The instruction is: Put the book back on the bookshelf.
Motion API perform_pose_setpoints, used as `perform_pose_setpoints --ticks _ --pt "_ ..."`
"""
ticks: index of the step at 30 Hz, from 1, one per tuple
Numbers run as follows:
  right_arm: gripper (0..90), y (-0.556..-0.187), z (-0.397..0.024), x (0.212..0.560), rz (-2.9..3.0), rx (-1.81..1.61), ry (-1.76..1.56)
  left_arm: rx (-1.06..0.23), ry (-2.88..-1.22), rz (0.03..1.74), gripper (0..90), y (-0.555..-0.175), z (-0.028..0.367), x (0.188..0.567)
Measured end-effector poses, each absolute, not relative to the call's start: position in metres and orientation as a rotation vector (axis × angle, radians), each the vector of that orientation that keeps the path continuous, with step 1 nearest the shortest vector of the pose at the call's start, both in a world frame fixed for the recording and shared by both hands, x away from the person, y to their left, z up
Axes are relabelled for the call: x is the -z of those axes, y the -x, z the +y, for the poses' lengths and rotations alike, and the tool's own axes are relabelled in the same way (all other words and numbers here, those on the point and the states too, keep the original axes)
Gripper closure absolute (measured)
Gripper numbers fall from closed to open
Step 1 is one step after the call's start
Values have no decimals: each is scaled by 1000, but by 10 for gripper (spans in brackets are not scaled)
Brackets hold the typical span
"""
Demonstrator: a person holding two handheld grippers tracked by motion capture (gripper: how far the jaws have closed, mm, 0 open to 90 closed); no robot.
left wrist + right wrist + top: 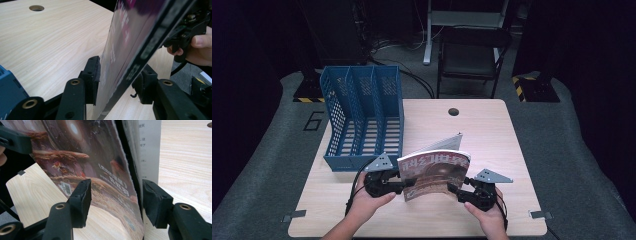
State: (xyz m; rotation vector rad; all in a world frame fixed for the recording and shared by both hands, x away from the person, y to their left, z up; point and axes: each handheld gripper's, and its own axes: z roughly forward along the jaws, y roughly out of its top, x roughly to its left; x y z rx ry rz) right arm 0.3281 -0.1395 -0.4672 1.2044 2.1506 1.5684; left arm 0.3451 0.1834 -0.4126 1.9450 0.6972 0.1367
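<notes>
Glossy paper, thin, floppy: the book stands on edge at the table's near middle, light but slippery. My left gripper brackets its spine, jaws apart. My right gripper straddles the fanning pages, jaws apart. Best gripped low, near the spine. Reddish-brown cover, white title.

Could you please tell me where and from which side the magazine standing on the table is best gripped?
Grip the magazine low on its upright side edges, coming in level from either side, as the left tool and right tool now do. It stands on its bottom edge with pages fanning at the back, so jaws straddling all the pages near the wooden table would probably steady it best.
</notes>
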Motion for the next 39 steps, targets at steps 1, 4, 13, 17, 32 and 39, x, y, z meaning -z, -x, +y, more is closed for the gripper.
perform_pose_setpoints --ticks 1,4,13,17,32,39 --pt "431 -328 -139 468 2152 -1566 -1200 -147 -1955 690 568 -346 183 407" --pt "432 -328 -139 468 2157 -1557 -1199 -133 -1968 686 548 -347 182 401" --pt "434 -329 -139 470 2168 -1523 -1187 -162 -2010 658 537 -351 177 381" --pt "435 -329 -139 470 2170 -1520 -1187 -156 -2031 641 543 -352 175 373" --pt "436 -330 -139 471 2169 -1511 -1198 -174 -2061 653 591 -358 166 343" --pt "434 -330 -138 472 2168 -1510 -1200 -197 -2101 667 618 -358 160 335"
